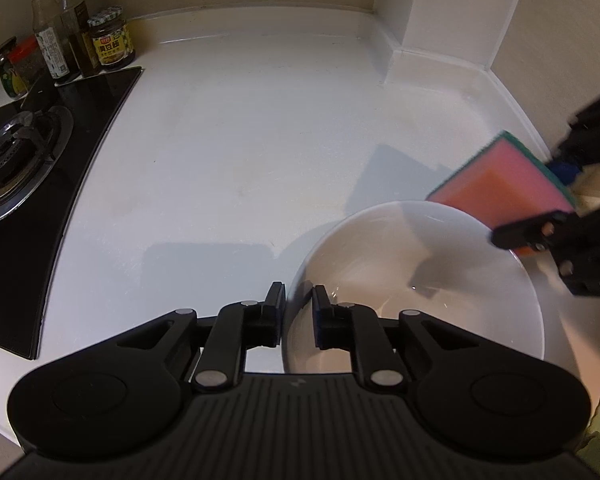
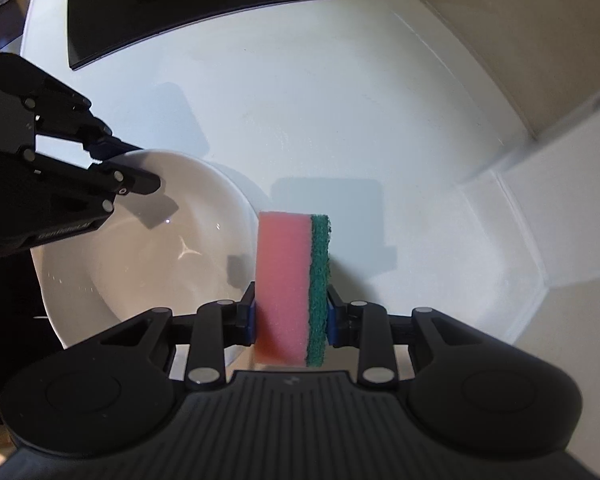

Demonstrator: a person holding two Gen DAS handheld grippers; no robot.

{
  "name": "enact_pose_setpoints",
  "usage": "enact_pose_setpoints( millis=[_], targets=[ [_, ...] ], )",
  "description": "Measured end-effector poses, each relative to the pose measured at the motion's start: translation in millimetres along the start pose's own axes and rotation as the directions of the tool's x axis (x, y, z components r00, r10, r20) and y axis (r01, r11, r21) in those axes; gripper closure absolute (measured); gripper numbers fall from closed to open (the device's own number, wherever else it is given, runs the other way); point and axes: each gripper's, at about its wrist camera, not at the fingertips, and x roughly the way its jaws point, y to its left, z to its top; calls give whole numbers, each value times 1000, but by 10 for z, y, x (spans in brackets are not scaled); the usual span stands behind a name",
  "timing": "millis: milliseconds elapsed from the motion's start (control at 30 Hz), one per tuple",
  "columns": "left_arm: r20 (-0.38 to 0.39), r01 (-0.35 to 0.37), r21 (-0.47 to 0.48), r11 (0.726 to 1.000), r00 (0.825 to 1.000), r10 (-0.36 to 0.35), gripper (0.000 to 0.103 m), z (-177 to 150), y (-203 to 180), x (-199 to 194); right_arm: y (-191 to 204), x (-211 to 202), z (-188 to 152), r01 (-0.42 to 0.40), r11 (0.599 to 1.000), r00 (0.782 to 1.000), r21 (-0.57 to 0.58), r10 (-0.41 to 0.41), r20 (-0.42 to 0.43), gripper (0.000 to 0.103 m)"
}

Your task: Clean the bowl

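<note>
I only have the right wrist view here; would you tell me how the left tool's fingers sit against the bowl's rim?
Observer: The left tool straddles the rim of the bowl, one finger outside and one inside; the pads do not appear to press it.
Operator: Thank you. How does my sponge look from that side?
Observer: The sponge, clamped in the right tool, shows its broad pink face and hangs over the bowl's far right rim.
Operator: What stands behind the hob?
Observer: A yellow-capped bottle, a dark-capped bottle and a jar stand at the back corner of the hob.
</note>
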Motion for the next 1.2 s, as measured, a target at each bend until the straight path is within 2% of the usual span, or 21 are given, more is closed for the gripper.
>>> enact_pose_setpoints(
  millis=[167, 300, 533, 600, 733, 833, 1000, 1100, 1200],
  targets=[
    [2, -3, 5, 1000, 1000, 3, 87, 7, -19, 15, 104, -159, -272, 48, 990, 998, 134, -52, 26, 76],
    [6, -2, 13, 1000, 1000, 2, 87, -13, 8, 1, 266, -289, -533, 80, 960, 995, 268, -92, 34, 76],
    [9, -11, 23, 1000, 1000, 11, 86, -10, 8, -6, 611, -315, -1020, 73, 864, 984, 498, -145, 107, 76],
    [10, -15, 24, 1000, 1000, 14, 86, -5, 8, -5, 715, -355, -1114, 58, 823, 980, 565, -156, 126, 76],
    [12, -17, 25, 1000, 1000, 16, 86, -14, 0, -17, 947, -412, -1164, 83, 778, 973, 623, -197, 116, 76],
    [14, -24, 13, 1000, 1000, 24, 86, -15, 25, -24, 1107, -465, -1213, 78, 719, 966, 691, -225, 124, 76],
    [15, -55, -20, 998, 998, 55, 88, 19, 143, -15, 1340, -506, -1292, -6, 604, 954, 797, -237, 186, 76],
    [-2, -66, -18, 998, 998, 66, 93, 79, 237, 3, 1313, -433, -1211, -18, 580, 942, 815, -265, 209, 76],
    [-40, -45, 12, 999, 998, 46, 95, 155, 338, 22, 1189, -327, -1060, 1, 588, 933, 809, -292, 211, 76]
  ],
)
